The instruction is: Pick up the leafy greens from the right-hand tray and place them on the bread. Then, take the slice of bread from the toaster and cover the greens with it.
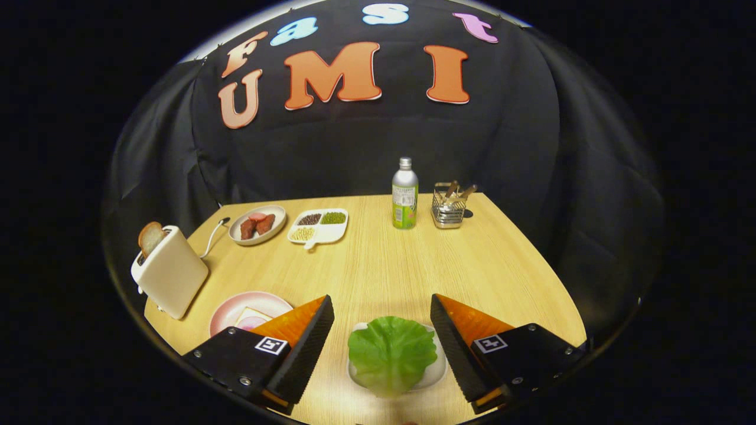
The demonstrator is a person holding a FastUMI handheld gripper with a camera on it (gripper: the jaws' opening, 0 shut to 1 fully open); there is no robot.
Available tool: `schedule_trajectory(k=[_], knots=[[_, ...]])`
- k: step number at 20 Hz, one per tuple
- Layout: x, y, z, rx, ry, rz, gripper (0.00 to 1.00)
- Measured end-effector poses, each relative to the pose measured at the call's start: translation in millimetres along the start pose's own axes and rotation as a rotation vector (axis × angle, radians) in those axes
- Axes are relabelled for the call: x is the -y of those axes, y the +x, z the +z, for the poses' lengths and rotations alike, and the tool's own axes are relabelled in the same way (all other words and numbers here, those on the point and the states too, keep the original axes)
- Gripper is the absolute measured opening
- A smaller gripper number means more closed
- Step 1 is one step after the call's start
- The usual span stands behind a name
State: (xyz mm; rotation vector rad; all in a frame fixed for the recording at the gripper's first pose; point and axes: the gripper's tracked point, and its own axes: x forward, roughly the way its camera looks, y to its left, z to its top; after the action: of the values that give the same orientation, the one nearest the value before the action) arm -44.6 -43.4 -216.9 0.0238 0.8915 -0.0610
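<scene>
A green lettuce leaf point(391, 353) lies on a small white tray point(437, 372) on the wooden table, right between my two fingers. My gripper point(383, 319) is open, its fingers standing either side of the leaf without touching it. To the left of the left finger sits a pink plate point(236, 310) with a slice of bread point(251, 319) on it, partly hidden by that finger. Further left stands a cream toaster point(171, 271) with a browned bread slice point(150, 237) sticking up from its slot.
Beyond the fingers, at the far side of the table, are a plate of meat slices point(257, 224), a divided white dish of beans point(319, 225), a green bottle point(405, 195) and a wire cutlery holder point(449, 208). The toaster's cord point(214, 233) trails behind it.
</scene>
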Motion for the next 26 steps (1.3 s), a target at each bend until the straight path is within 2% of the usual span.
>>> schedule_trajectory(k=[5,9,12,21,26], knots=[[-9,6,-30,-0.128,0.003,0.058,0.99],[-8,9,-66,-0.252,-0.064,0.064,0.99],[-8,10,-89,-0.336,-0.067,0.083,0.99],[6,33,-114,-0.422,-0.074,0.049,0.95],[8,41,-121,-0.433,-0.028,0.051,0.85]])
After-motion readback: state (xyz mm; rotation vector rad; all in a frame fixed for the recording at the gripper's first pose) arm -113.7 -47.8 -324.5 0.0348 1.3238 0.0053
